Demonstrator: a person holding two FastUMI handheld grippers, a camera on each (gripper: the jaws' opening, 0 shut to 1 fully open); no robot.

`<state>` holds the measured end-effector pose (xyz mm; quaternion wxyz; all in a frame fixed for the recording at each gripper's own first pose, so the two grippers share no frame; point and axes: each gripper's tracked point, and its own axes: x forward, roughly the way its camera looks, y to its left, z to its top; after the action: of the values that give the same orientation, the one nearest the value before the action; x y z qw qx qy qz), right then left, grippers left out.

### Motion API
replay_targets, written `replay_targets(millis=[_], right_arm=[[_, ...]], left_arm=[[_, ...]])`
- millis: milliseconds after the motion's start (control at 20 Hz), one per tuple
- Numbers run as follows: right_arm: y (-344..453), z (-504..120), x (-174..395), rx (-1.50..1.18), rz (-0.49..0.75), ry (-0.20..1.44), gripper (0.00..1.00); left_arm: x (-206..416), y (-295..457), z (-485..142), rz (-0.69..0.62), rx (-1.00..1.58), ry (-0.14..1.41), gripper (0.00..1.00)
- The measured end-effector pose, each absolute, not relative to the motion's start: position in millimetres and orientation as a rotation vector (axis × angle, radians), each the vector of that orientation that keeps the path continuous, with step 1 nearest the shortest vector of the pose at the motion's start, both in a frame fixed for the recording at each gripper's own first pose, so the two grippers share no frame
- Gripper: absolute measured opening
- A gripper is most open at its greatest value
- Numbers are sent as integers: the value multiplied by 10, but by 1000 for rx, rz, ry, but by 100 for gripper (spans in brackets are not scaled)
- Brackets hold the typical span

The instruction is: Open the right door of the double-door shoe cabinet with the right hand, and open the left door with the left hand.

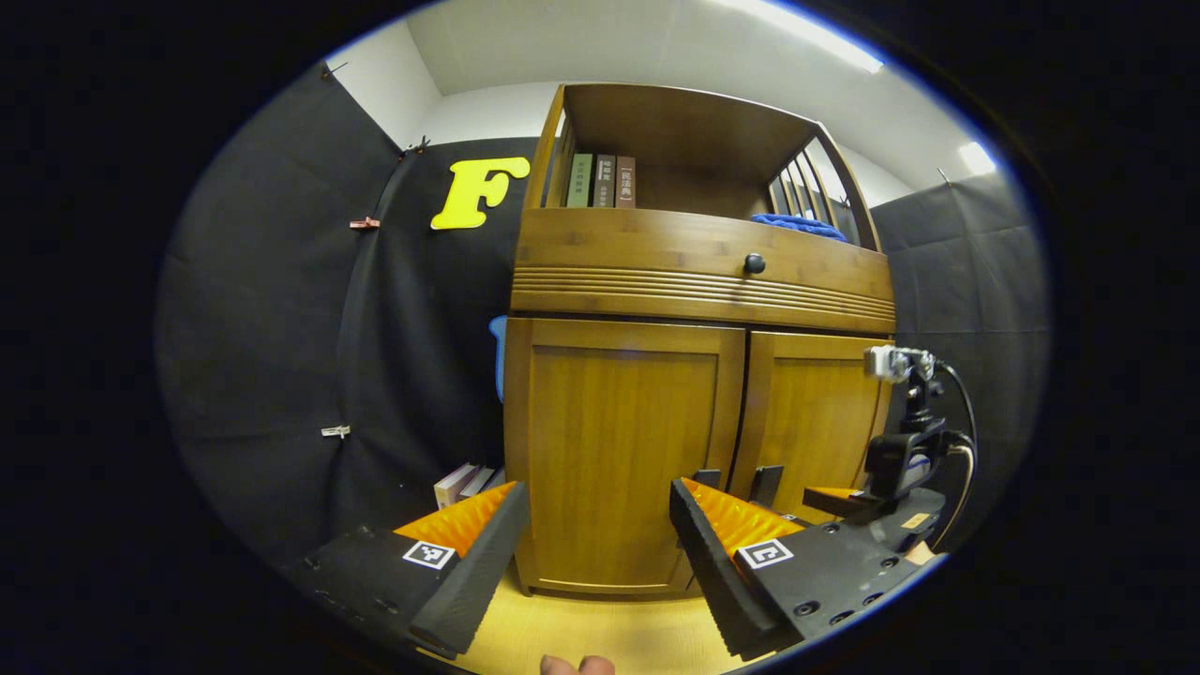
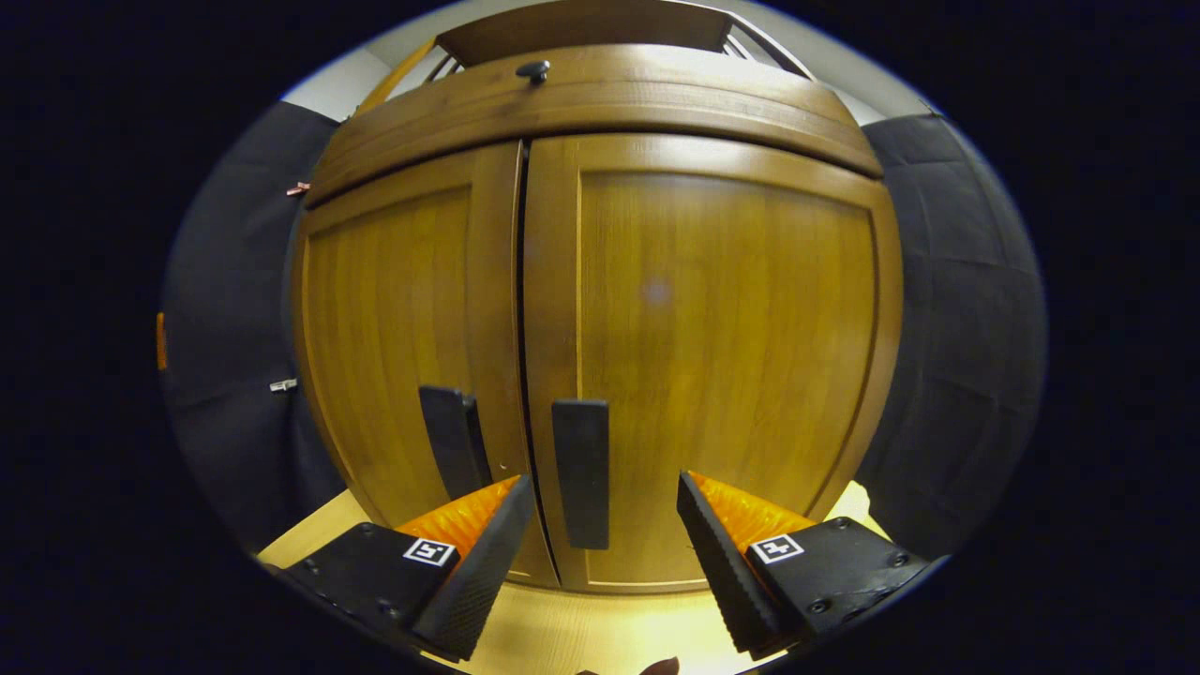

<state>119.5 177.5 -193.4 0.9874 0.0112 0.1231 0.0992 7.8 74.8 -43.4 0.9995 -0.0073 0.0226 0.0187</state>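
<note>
Straight ahead of our right tongs (image 2: 605, 525), jaws apart: right door handle (image 2: 581, 473), upright, between fingers. Left tongs (image 1: 600, 525) apart, farther back.

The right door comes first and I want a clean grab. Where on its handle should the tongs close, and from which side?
Grip the right door's handle, a flat upright bar beside the centre seam, around its middle. Come straight at the door front with the right tongs open, one finger on each side edge. It already stands between them; both doors look closed.
</note>
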Motion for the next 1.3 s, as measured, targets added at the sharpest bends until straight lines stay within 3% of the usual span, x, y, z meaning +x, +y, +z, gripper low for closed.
replay_targets(millis=[250, 350, 400, 550, 600, 650, 700, 750, 800, 850, 900, 1100, 1300], right_arm=[[1906, -2055, 1345, 60, 198, 253, 98], [1938, -2087, 1442, 72, 190, 254, 94], [1951, -2098, 1456, 83, 189, 257, 84], [1947, -2041, 1525, 109, 170, 247, 67], [1925, -2009, 1560, 111, 157, 235, 48], [1942, -1996, 1522, 110, 156, 236, 49], [1936, -2016, 1523, 95, 155, 239, 39], [1935, -2003, 1542, 67, 161, 231, 39], [1934, -2005, 1515, 52, 168, 234, 29], [1937, -2010, 1525, 49, 178, 237, 33], [1928, -2004, 1470, 52, 188, 246, 25], [1861, -1984, 1245, 50, 223, 236, 22], [1712, -1946, 915, 50, 251, 231, 25]], left_arm=[[36, 921, -494, 61, -33, 58, 94], [13, 957, -505, 67, -30, 61, 94], [9, 958, -511, 66, -28, 61, 94], [-5, 949, -495, 65, -20, 63, 94], [-1, 943, -500, 64, -17, 64, 94], [-8, 941, -492, 63, -12, 64, 94], [-21, 934, -509, 63, -9, 65, 94], [-29, 934, -504, 64, -8, 66, 91], [-36, 928, -515, 65, -10, 68, 92], [-47, 926, -510, 66, -16, 70, 92], [-59, 920, -527, 65, -23, 72, 94], [-107, 893, -526, 66, -32, 73, 94], [-178, 855, -483, 64, -28, 60, 92]])
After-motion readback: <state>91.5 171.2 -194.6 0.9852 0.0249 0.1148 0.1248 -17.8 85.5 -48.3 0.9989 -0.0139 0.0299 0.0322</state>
